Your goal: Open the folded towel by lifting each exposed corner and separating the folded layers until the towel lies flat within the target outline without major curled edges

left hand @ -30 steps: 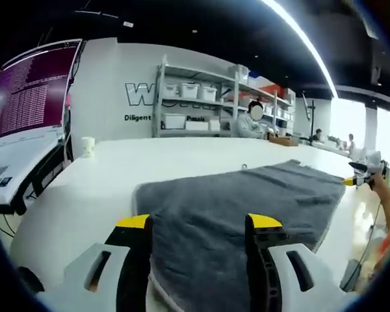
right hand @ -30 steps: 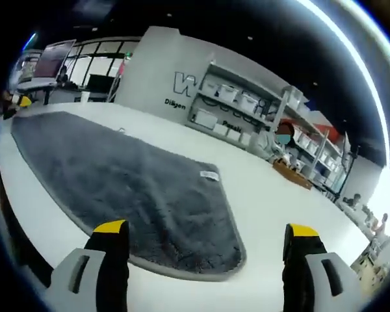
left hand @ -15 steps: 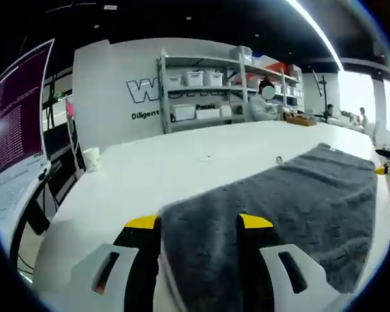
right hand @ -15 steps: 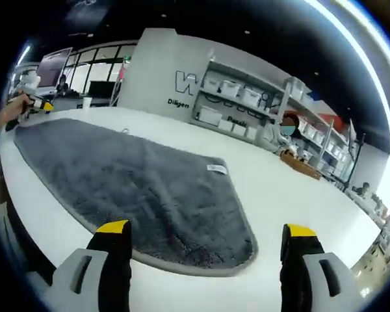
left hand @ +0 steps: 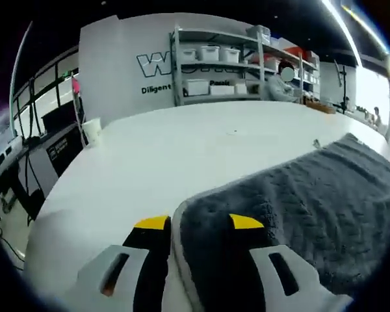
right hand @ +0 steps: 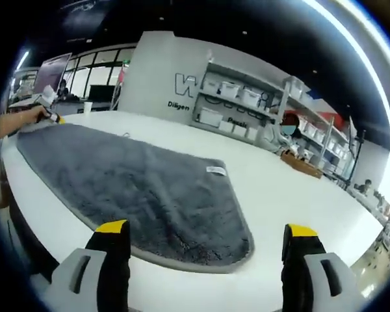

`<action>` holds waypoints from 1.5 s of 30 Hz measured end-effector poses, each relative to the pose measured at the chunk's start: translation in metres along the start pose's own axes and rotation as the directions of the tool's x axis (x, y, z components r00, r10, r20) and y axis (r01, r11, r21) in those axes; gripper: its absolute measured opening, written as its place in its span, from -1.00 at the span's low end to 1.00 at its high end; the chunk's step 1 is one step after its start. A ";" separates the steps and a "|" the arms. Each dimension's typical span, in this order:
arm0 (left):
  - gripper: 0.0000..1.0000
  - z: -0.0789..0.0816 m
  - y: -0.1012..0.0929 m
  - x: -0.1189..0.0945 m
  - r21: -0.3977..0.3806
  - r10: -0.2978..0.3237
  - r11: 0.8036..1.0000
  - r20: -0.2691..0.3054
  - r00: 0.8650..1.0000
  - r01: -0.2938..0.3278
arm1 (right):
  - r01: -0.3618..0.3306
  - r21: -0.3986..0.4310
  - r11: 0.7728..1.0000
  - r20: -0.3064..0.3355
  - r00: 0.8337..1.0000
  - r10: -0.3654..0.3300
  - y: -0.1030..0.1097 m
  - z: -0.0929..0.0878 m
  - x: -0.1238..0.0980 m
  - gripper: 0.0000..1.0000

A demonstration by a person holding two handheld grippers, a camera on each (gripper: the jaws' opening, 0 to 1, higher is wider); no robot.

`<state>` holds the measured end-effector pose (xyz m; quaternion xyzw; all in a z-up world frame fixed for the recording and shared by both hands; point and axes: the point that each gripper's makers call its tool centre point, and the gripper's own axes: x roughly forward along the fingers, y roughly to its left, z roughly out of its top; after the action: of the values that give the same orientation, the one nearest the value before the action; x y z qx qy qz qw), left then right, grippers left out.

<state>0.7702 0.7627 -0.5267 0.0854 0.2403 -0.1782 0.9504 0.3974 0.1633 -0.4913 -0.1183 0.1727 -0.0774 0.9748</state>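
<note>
Towel [right hand: 136, 185] spread grey across white table [left hand: 182, 140], near-left corner pinched by left gripper [left hand: 198, 224]. Right gripper [right hand: 205, 231] spread wide, hovering off the right end. Probably risks dragging or curling that corner if yanked too hard.

Fluffy grey towel [right hand: 149, 188], glossy table [right hand: 292, 195]

Grey, plush towel [right hand: 143, 188] with a paler stitched hem and rounded corners, spread open across the white table [right hand: 292, 201]. Lies mostly flat in the right gripper view, small white label [right hand: 215, 170] near its far edge. Near corner [left hand: 201, 214] in the left gripper view raised slightly and bunched thick, pile looking nubbly close up.
</note>
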 end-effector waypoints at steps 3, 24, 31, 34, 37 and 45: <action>-0.40 0.001 -0.001 0.001 -0.041 -0.013 0.999 0.020 1.000 0.014 | -0.005 0.017 1.000 0.005 1.000 0.005 -0.002 0.000 -0.001 0.94; -0.64 0.000 0.017 0.002 -0.110 0.024 0.994 0.092 0.995 -0.014 | 0.007 0.008 1.000 -0.010 1.000 -0.007 -0.008 -0.003 -0.004 0.84; -0.64 0.000 0.022 0.002 -0.106 0.043 0.994 0.105 0.994 -0.032 | 0.009 0.012 1.000 -0.021 1.000 -0.008 -0.010 -0.007 -0.005 0.84; -0.63 0.000 0.023 0.002 -0.108 0.052 0.993 0.104 0.993 -0.041 | 0.010 0.015 1.000 -0.025 1.000 -0.010 -0.010 -0.008 -0.006 0.85; -0.62 0.000 0.022 -0.001 -0.094 0.060 0.994 0.102 0.993 -0.050 | 0.006 0.016 1.000 -0.029 1.000 -0.005 -0.010 -0.009 -0.006 0.97; -0.30 0.020 0.006 -0.032 0.028 0.039 0.999 0.170 0.985 -0.044 | 0.019 -0.002 1.000 -0.005 1.000 -0.019 -0.011 0.000 -0.006 0.99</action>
<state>0.7547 0.7725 -0.4938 0.0901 0.1538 -0.1689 0.9694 0.3904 0.1542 -0.4864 -0.1206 0.1742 -0.0871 0.9734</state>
